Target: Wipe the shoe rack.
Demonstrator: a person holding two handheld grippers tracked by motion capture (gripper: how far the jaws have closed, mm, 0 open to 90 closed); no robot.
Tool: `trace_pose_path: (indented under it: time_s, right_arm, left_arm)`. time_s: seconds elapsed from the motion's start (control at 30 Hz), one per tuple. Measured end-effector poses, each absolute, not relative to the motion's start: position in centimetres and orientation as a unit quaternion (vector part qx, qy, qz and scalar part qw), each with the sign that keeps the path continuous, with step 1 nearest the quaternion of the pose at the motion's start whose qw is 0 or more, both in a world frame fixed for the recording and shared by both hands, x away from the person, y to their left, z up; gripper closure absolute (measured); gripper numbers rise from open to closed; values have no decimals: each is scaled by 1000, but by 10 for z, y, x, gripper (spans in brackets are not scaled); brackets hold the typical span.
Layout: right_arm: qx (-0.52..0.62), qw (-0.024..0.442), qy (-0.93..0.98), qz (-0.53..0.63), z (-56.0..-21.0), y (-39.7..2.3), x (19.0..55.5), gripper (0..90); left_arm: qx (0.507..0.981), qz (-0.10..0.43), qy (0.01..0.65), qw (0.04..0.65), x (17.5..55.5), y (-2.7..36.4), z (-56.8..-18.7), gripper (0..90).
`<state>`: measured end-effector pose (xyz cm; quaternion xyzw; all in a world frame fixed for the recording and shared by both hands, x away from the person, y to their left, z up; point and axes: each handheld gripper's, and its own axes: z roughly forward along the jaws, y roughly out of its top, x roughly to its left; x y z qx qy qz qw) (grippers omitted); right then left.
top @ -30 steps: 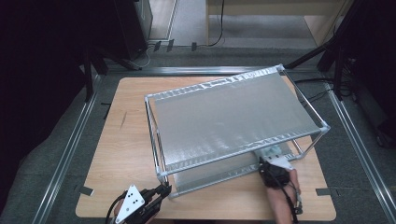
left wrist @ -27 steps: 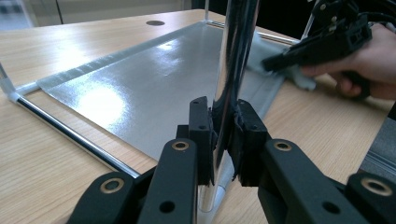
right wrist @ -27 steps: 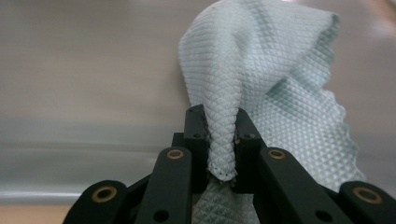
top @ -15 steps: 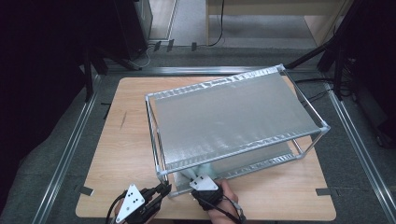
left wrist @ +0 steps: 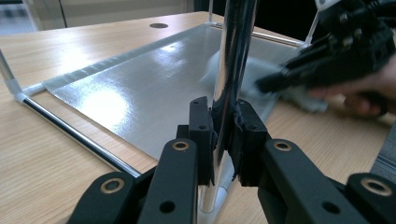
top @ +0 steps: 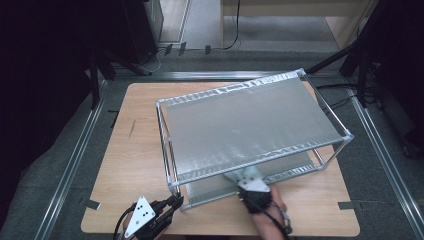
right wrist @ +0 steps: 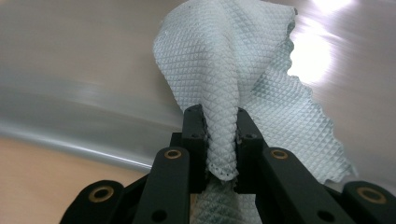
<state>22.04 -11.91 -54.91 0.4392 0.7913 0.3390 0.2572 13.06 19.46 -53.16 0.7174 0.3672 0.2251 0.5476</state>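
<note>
The light wooden worktop (top: 135,165) sat in a dim room, ringed by grey floor and metal rails, and on it stood the two-tier silver metal shelf rack (top: 250,125), set at a slight angle to the worktop's edges. Your left tongs (top: 175,201) were at the rack's near-left corner, and in the left gripper view they (left wrist: 223,135) were clamped on the chrome upright post (left wrist: 233,56) of that corner, pads pressed to either side of it just above its foot. Your right tongs (top: 248,179) reached under the upper shelf from the near edge (your hand (top: 267,220) came in from the bottom of the high view), and they (right wrist: 219,135) gripped a bunched fold of the white diamond-embossed paper towel (right wrist: 233,70). The towel lay spread on the glossy grey lower shelf panel (right wrist: 70,56), its free end fanning out ahead of the tongs. In the left gripper view your right gripper (left wrist: 336,51) showed blurred over that same panel (left wrist: 135,88), with the pale towel (left wrist: 299,95) under it near the panel's front edge.
</note>
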Motion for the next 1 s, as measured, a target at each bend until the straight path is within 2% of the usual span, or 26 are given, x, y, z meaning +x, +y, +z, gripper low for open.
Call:
trace_pose_path:
  time_s: [0.17, 0.3, 0.4, 0.6, 1.0]
  right_arm:
    - [515, 272, 747, 319, -543, -184, 234, 785]
    - [558, 270, 716, 322, -542, -213, 237, 794]
    - [553, 279, 717, 319, -545, -207, 238, 799]
    - [546, 260, 718, 346, -551, -186, 245, 814]
    - [527, 259, 739, 329, -550, -136, 277, 832]
  left_arm:
    - [717, 230, 369, 544, 133, 196, -531, 811]
    - [715, 234, 375, 542, 138, 199, -531, 811]
    - [711, 241, 384, 538, 142, 203, -530, 811]
    - [696, 258, 415, 526, 156, 226, -529, 810]
    - [664, 304, 457, 507, 198, 263, -530, 812]
